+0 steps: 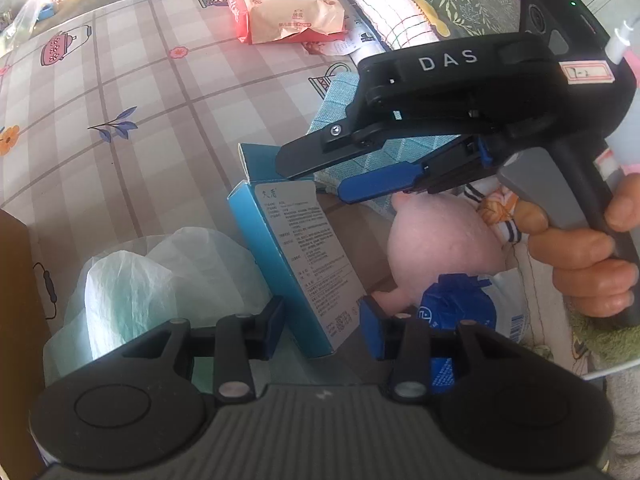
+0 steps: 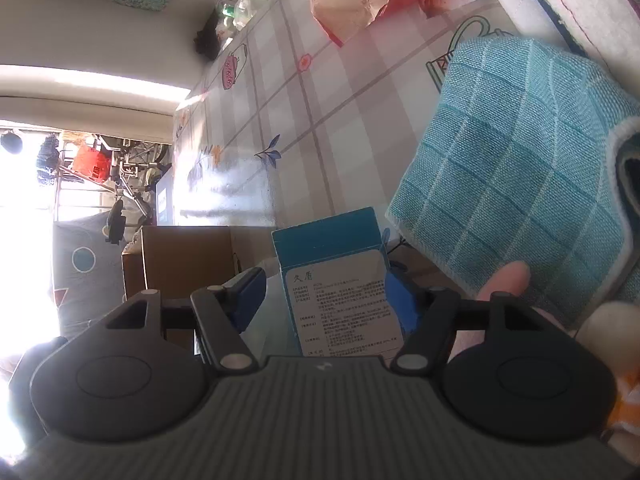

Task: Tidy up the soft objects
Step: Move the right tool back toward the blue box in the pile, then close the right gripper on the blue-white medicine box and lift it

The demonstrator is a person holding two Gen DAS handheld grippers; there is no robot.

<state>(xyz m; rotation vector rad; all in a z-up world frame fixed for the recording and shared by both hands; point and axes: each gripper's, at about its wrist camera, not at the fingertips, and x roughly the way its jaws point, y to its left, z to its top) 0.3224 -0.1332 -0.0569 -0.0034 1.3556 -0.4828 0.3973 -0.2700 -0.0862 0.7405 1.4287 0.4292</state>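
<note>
A blue carton with a white printed label [image 1: 316, 264] stands tilted between the pads of my left gripper [image 1: 323, 330], which press on its two sides near the lower end. My right gripper [image 1: 316, 176] straddles the carton's top end. In the right wrist view the carton [image 2: 340, 280] sits between the fingers of the right gripper [image 2: 324, 302], and a gap shows beside the left pad [image 2: 248, 300], so it is open. A pink plush toy [image 1: 440, 240] lies just right of the carton. A teal checked cloth [image 2: 520, 160] lies folded behind it.
A crumpled white plastic bag [image 1: 160, 280] lies left of the carton and a blue packet [image 1: 452, 304] lies right of it. A wet-wipes pack [image 1: 280, 0] sits at the far side of the checked tablecloth [image 1: 160, 100]. A brown cardboard box [image 2: 180, 260] stands at the table's edge.
</note>
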